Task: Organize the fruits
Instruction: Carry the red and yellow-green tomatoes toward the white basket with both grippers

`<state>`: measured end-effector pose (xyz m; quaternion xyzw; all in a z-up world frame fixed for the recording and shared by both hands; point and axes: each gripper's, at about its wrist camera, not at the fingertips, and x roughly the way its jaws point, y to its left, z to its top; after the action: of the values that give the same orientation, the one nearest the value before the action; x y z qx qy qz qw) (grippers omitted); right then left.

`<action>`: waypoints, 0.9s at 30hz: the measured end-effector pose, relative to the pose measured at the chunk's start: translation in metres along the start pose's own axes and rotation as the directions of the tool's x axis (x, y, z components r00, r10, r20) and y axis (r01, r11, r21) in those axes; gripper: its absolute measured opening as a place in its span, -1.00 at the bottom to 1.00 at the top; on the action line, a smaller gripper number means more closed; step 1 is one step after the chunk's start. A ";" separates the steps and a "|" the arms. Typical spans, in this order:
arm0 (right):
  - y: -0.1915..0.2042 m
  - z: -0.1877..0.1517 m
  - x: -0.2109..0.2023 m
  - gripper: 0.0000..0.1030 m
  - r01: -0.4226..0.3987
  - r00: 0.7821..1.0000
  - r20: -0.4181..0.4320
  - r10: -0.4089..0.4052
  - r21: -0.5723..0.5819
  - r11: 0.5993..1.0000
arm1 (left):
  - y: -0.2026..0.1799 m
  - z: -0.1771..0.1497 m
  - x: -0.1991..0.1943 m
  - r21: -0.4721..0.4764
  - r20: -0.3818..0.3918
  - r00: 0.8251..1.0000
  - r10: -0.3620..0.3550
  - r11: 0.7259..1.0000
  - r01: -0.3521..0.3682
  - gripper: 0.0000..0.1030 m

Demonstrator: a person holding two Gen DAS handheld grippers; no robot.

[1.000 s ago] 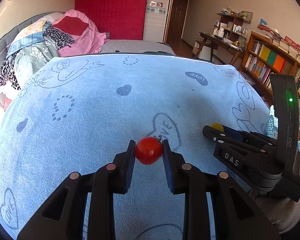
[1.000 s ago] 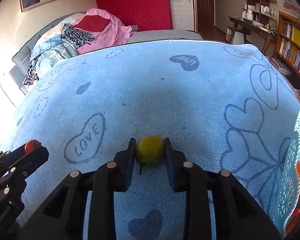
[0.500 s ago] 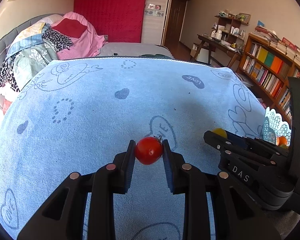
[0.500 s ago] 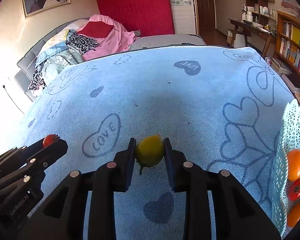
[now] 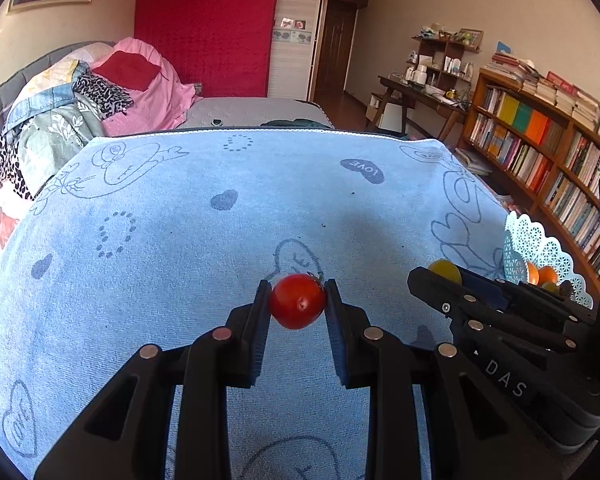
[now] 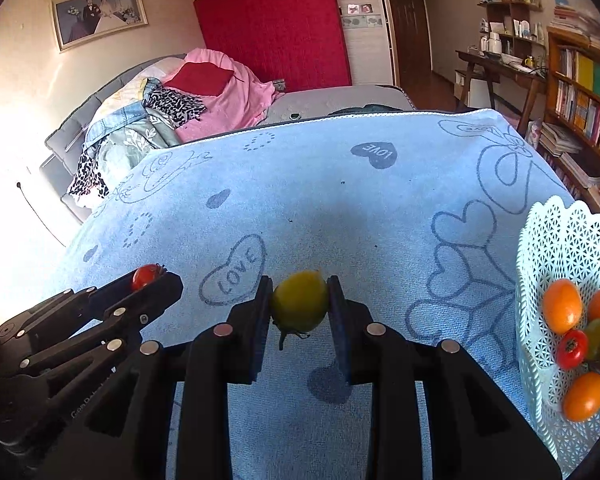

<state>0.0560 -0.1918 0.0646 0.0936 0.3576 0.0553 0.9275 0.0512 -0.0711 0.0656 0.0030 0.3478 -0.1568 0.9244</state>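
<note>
My left gripper (image 5: 298, 300) is shut on a red tomato (image 5: 298, 301) and holds it above the blue towel (image 5: 220, 240). My right gripper (image 6: 299, 300) is shut on a yellow-green tomato (image 6: 299, 300), also lifted above the towel. Each gripper shows in the other's view: the right one at the right (image 5: 440, 276), the left one at the lower left (image 6: 152, 276). A white lace basket (image 6: 540, 248) at the right edge holds several orange, red and green fruits, among them an orange one (image 6: 562, 306).
The blue towel printed with hearts and "LOVE" covers the table. Behind it are a bed with piled clothes (image 5: 80, 120) and a red headboard. A bookshelf (image 5: 540, 152) and a desk stand at the right.
Both grippers have risen with their fruits. The basket has come further into view at the right.
</note>
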 end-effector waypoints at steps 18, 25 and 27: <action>-0.028 -0.021 -0.039 -0.45 0.037 0.999 0.029 -0.039 0.078 0.996 | -0.022 -0.006 -0.003 0.060 0.007 1.000 -0.025 0.998 0.025 -0.48; -0.045 -0.028 -0.065 -0.45 0.052 0.996 0.063 -0.059 0.109 0.993 | -0.029 -0.008 -0.005 0.081 0.012 0.999 -0.032 0.996 0.031 -0.48; -0.051 -0.030 -0.072 -0.45 0.059 0.995 0.074 -0.069 0.124 0.991 | -0.032 -0.009 -0.005 0.090 0.012 0.999 -0.034 0.995 0.033 -0.48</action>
<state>-0.0156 -0.2503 0.0794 0.1404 0.3265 -0.0001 0.9347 0.0321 -0.0985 0.0653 0.0378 0.3340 -0.1877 0.9229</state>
